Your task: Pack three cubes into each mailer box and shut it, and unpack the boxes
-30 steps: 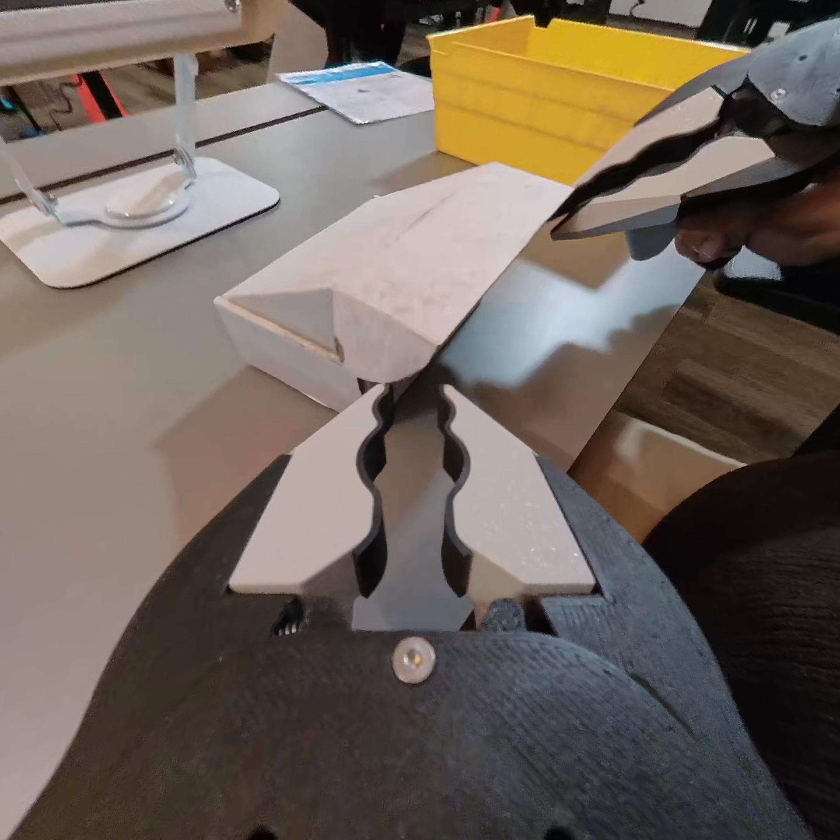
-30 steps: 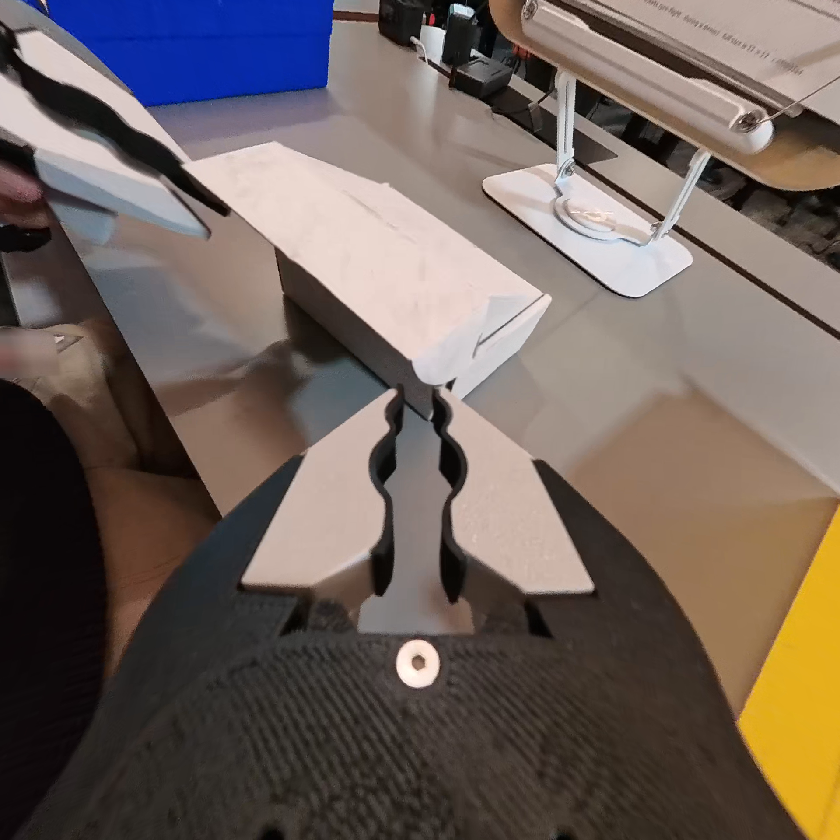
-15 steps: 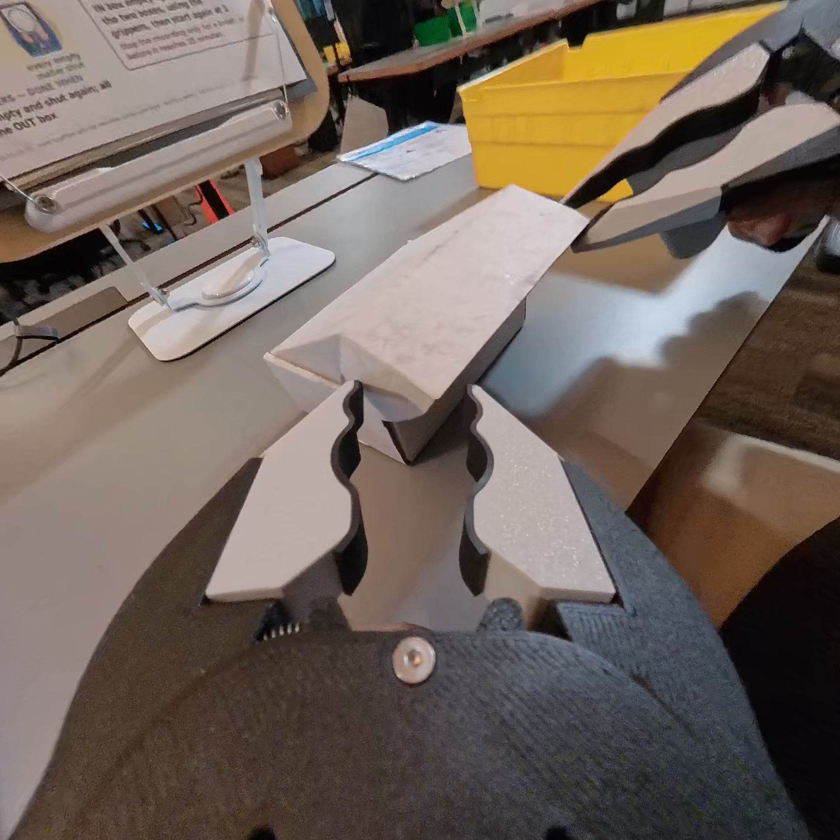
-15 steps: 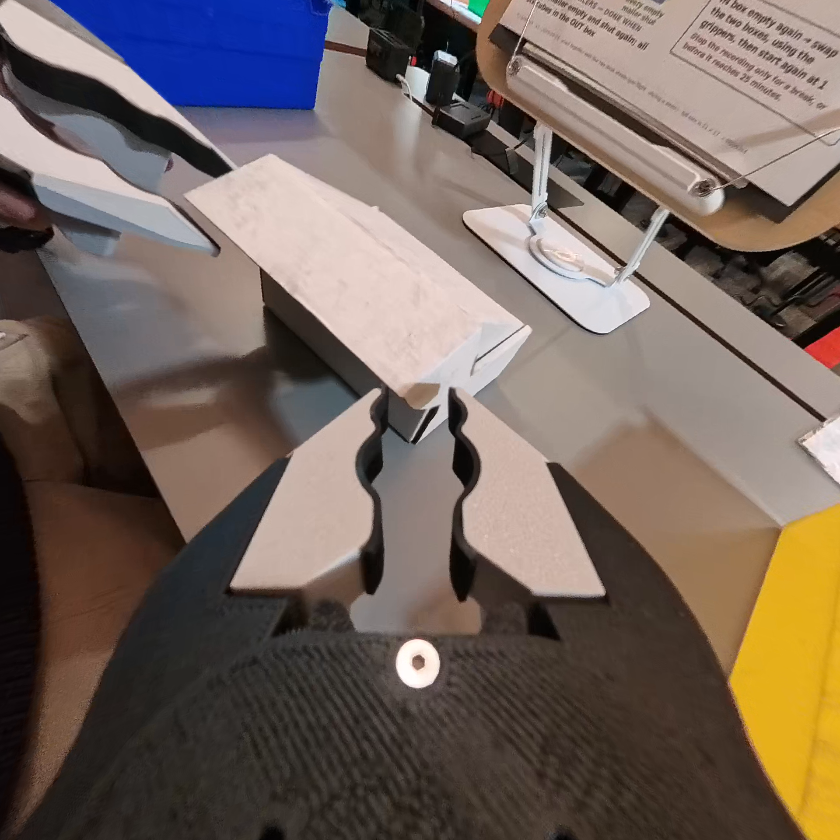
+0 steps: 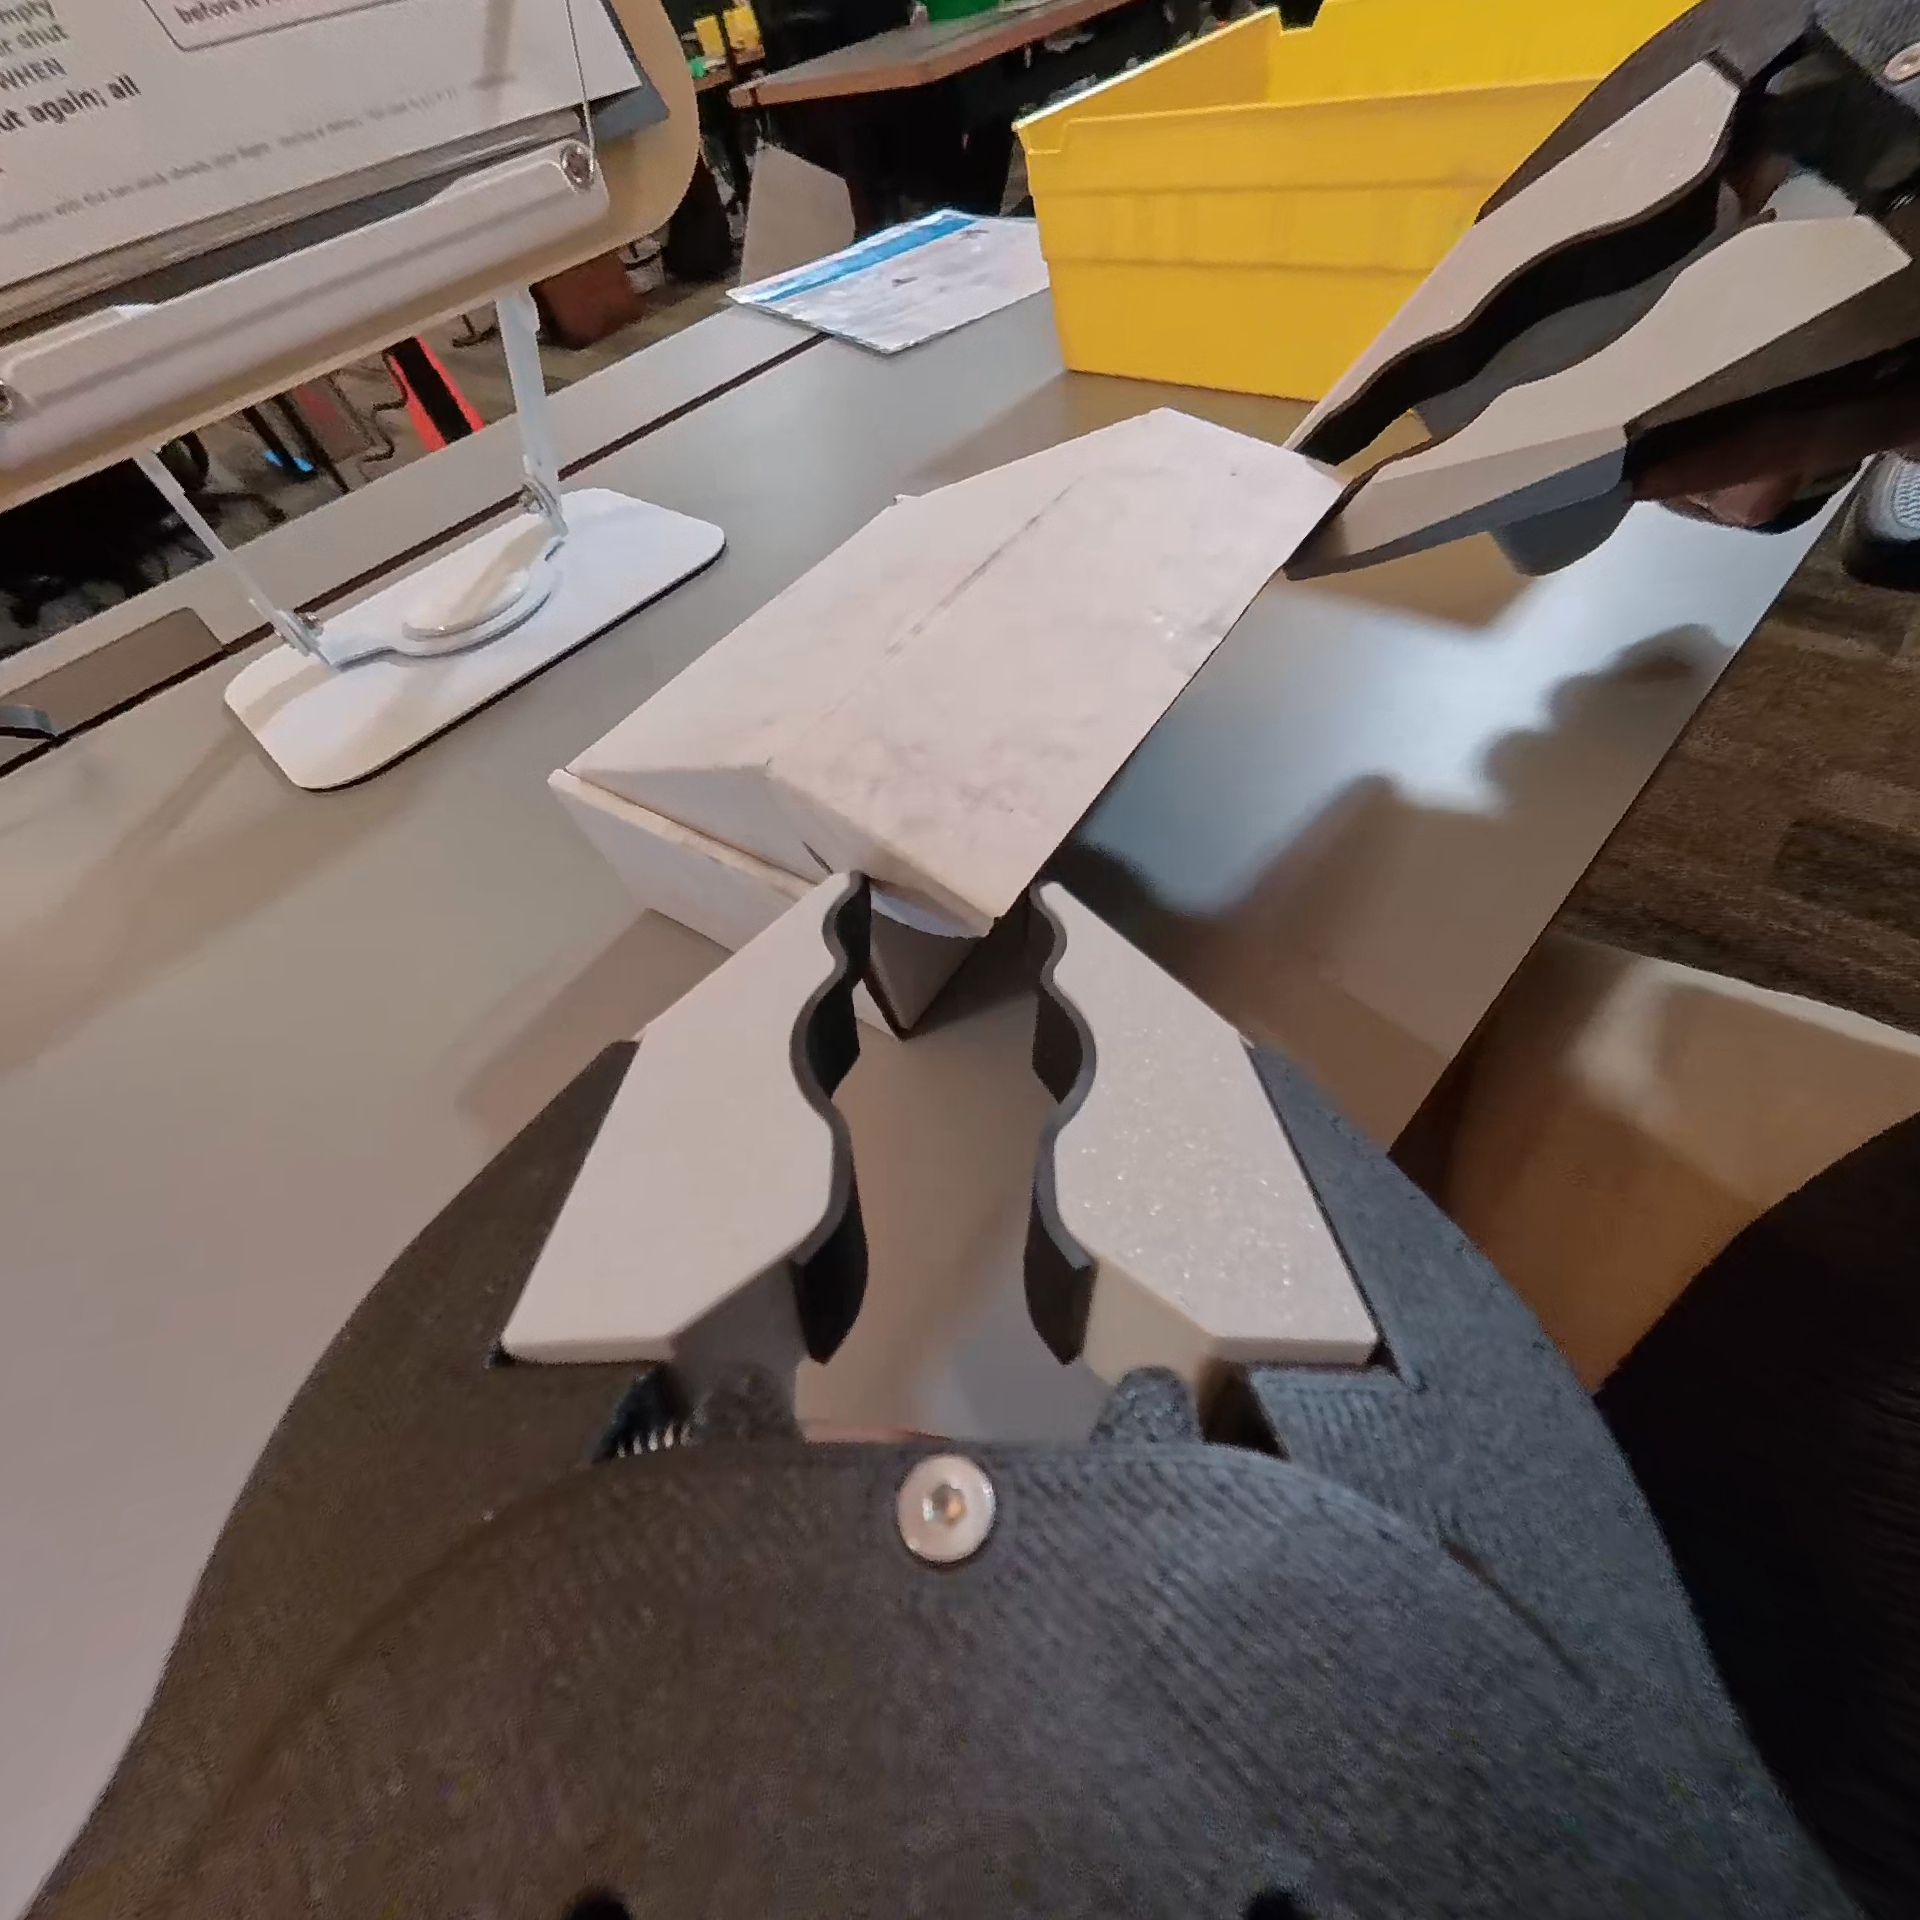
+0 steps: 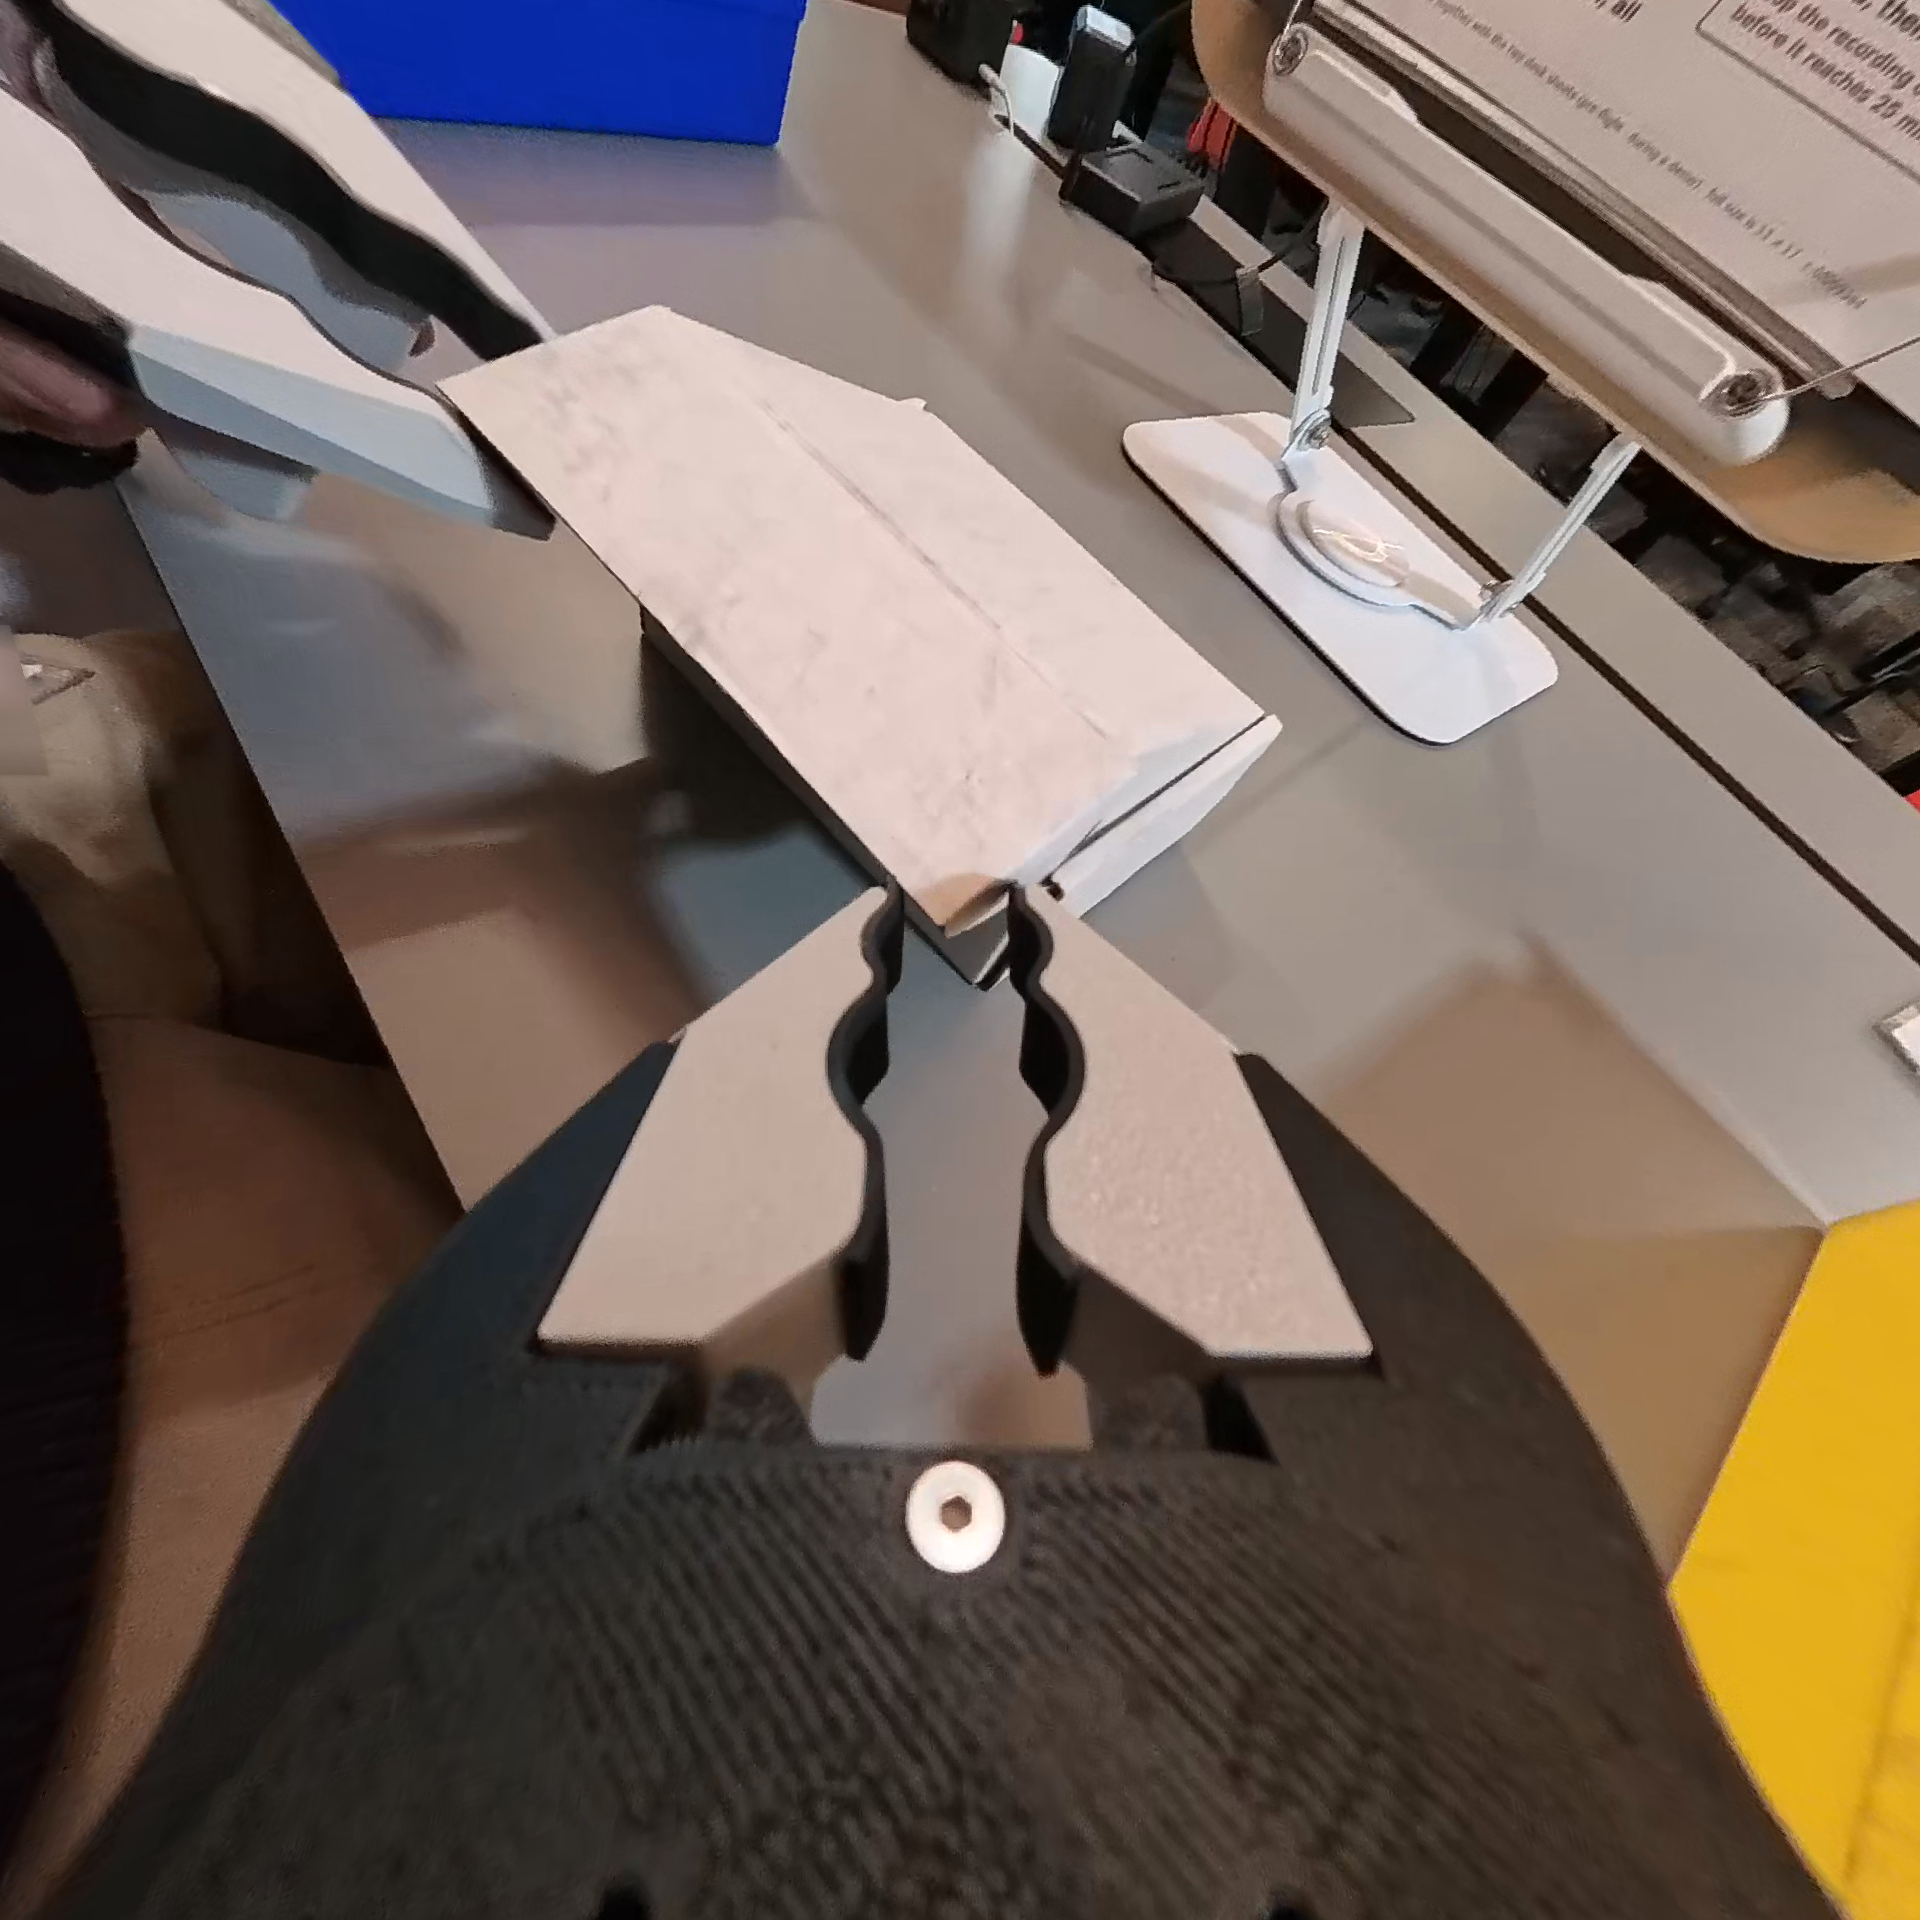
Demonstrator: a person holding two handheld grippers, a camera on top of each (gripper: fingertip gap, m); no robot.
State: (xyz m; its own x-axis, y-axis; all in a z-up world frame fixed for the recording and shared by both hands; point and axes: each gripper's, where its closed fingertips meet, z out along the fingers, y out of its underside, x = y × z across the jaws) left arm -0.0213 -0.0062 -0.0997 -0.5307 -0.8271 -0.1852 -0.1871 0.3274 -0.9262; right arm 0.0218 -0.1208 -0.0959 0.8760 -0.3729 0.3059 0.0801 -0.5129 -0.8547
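- The white mailer box point(image 5: 935, 675) lies on the grey surface point(image 5: 260, 987), its lid now lifted off the front wall.
- Left hand-held gripper point(image 5: 945, 914) has spread open around the lid's corner.
- Right hand-held gripper point(image 6: 951, 909), also open, straddles the opposite corner.
- Likely unpacking is starting.

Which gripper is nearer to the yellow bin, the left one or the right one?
Right. The right gripper is at the white mailer box's end beside the yellow bin; the left gripper is at the box's opposite end, away from the bin.
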